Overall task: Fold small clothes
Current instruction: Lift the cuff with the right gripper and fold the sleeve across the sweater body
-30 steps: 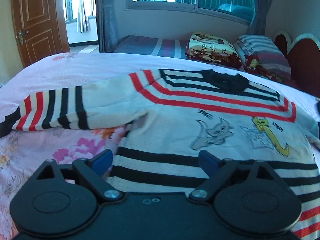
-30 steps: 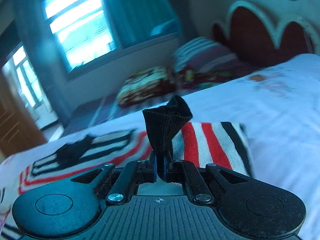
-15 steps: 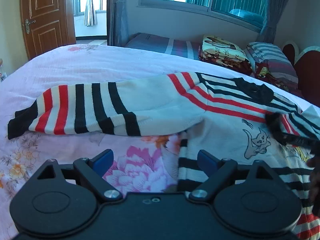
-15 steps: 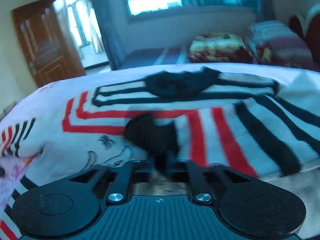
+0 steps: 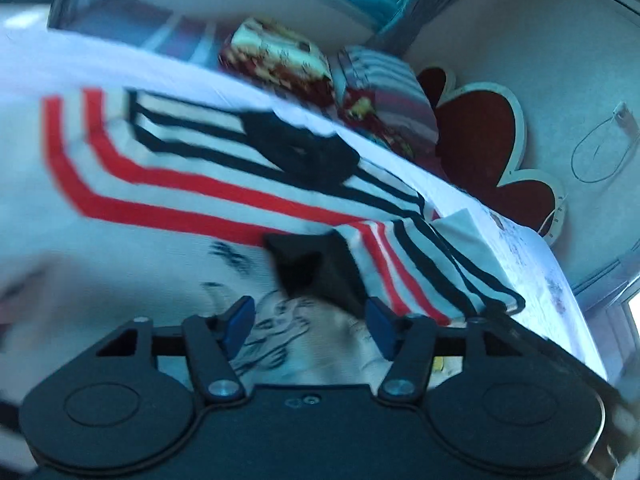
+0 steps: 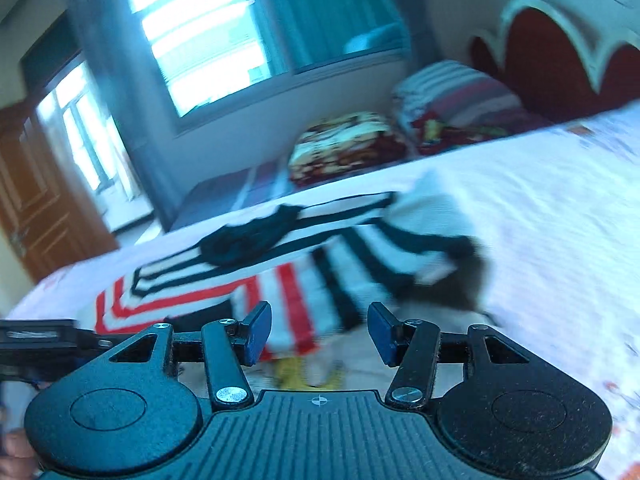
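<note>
A small white sweater with red and black stripes and cartoon cats lies flat on the bed; it also shows in the right wrist view. Its right sleeve is folded over the chest, black cuff toward the middle. In the right wrist view the folded sleeve lies just ahead. My left gripper is open and empty, just before the cuff. My right gripper is open and empty above the sleeve's striped end.
The bed sheet is white and floral. Folded blankets and striped pillows lie behind, beside the red headboard. A window and wooden door are in the background. Both views are blurred.
My right gripper carried the sleeve cuff over the sweater's chest, opened and let it go. My left gripper swung right, from the left sleeve toward the folded cuff.
</note>
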`<state>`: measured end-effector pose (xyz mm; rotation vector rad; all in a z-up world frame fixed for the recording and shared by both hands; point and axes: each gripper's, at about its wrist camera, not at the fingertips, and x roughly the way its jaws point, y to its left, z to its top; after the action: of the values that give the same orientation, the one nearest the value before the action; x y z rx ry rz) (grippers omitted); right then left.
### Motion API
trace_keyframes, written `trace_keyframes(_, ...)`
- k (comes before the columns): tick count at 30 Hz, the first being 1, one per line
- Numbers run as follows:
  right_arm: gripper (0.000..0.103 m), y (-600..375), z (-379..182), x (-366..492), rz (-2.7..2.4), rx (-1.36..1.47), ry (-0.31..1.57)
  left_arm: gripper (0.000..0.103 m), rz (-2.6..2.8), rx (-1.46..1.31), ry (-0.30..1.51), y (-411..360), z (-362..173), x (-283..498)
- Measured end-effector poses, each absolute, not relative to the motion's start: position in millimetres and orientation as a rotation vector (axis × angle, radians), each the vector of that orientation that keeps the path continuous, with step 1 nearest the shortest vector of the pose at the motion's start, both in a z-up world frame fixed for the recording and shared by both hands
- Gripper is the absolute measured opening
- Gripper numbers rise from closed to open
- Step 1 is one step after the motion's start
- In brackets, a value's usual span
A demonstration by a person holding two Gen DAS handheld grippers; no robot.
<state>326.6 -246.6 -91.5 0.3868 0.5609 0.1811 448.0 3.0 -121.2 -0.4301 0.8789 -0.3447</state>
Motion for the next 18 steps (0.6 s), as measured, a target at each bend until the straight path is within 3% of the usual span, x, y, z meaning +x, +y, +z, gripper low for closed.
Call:
trace_keyframes(4,0.054,-289.4,-85.2,312.5,0.129,0.517,0.557,0.053,-0.313,-0.475,0.91,-8.8,-139.0,470.3)
trace_keyframes(6,0.054,-311.4,-89.6,311.2,0.11,0.626,0.56,0.032,-0.282,-0.433,0.909,-17.5,-141.1,476.4)
trace_keyframes(7,0.054,-321.9,-92.2,312.1,0.105,0.696,0.562,0.026,-0.268,-0.415,0.907,-18.3,-141.8,478.1)
trace_keyframes(8,0.054,-333.0,-96.5,314.2,0.105,0.776,0.565,0.011,-0.262,-0.401,0.905,-19.2,-142.6,480.1)
trace_keyframes(9,0.054,-343.8,-102.1,316.2,0.105,0.864,0.566,0.003,-0.262,-0.4,0.9,-18.0,-142.6,482.0)
trace_keyframes(15,0.054,-383.9,-125.5,330.5,0.149,1.21,0.564,0.0,-0.205,-0.293,0.75,14.2,-106.2,469.8)
trace_keyframes(18,0.054,-386.2,-136.8,335.4,0.169,1.281,0.575,0.0,-0.177,-0.266,0.789,30.9,-113.3,468.9)
